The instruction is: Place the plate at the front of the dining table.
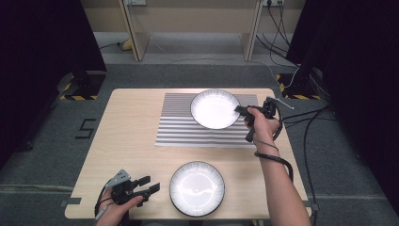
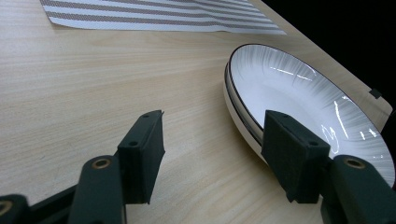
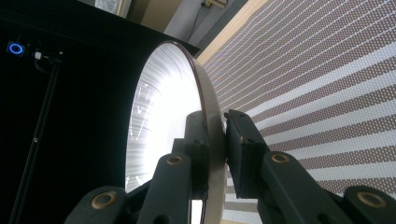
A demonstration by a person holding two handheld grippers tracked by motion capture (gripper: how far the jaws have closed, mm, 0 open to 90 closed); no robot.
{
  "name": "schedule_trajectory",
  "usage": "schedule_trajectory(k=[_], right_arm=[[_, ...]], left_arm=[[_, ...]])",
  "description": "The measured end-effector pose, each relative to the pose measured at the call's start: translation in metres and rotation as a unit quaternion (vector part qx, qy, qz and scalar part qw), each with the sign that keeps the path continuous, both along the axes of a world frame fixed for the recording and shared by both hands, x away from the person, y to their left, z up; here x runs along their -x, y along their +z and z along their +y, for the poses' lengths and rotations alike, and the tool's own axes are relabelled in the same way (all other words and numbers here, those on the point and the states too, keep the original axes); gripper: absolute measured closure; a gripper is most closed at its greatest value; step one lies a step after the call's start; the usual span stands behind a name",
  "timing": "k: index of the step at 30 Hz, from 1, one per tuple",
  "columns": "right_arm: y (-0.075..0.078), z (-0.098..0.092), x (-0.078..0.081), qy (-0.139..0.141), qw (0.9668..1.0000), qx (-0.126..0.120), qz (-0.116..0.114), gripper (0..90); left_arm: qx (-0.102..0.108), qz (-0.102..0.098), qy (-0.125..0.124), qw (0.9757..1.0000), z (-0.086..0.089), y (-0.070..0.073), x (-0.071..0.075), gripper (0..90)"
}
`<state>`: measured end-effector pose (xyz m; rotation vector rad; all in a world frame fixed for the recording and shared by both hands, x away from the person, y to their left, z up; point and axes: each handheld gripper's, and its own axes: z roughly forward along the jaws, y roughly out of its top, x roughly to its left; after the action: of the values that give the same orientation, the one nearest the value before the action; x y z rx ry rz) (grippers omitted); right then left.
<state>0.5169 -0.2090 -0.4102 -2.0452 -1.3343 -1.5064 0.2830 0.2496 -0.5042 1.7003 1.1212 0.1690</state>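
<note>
High view shows our right gripper [image 1: 241,110] clamped on the rim of the far plate [image 1: 214,109], which sits on the striped mat [image 1: 179,132] toward the table's [image 1: 127,136] far right corner. We judge it stiff, glazed, slippery and breakable, so the rim is the sensible hold. It looks white, ribbed, dark-edged. Our left gripper [image 1: 148,185] rests with jaws apart at the near-left edge, beside the near plate [image 1: 197,188].
</note>
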Motion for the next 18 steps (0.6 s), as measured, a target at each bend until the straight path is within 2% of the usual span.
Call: schedule_trajectory(k=[18], right_arm=[[-0.014,0.001,-0.011,-0.014,0.9998,0.003,0.01,78.9]], left_arm=[[-0.001,0.003,-0.002,1.0,-0.001,-0.001,0.0,38.4]])
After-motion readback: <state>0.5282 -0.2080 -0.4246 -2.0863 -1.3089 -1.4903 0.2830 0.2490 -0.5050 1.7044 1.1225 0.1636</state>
